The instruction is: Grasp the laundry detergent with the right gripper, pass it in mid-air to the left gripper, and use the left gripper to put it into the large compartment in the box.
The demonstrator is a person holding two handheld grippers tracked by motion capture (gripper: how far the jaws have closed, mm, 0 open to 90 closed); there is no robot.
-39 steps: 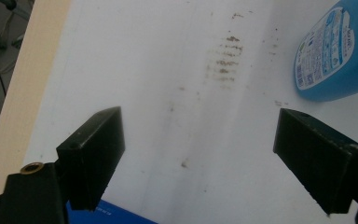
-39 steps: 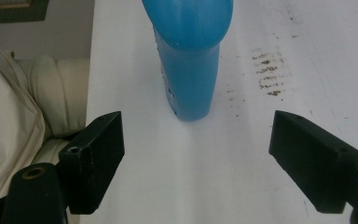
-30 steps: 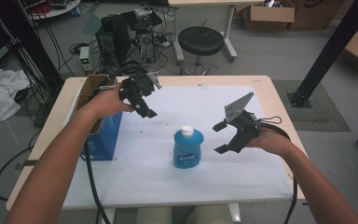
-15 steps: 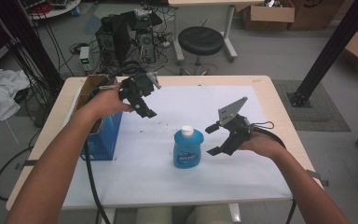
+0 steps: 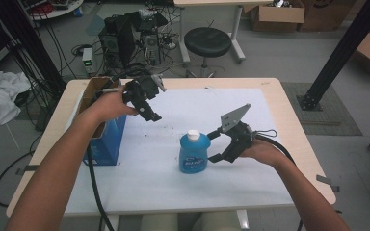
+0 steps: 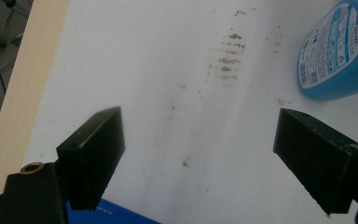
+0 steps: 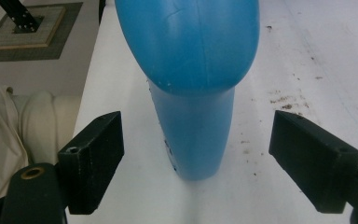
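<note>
Since the earlier frame, the right hand-held gripper [image 5: 216,146] has been advanced, jaws wide, to the upright blue bottle [image 5: 194,151] mid-tabletop [image 5: 289,115], so closure is required next, while the left hand-held gripper [image 5: 147,103] is held wide above the blue box [image 5: 107,139].

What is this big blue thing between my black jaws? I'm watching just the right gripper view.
Observer: A blue bottle standing upright on a white sheet. The high view shows its white cap.
Operator: Where's the other gripper?
Observer: The left gripper hangs over the table's far left with its jaws open, next to a blue box.
Operator: Anything printed on the bottle?
Observer: Yes, the left gripper view shows a label on it. The print is too small to read.
</note>
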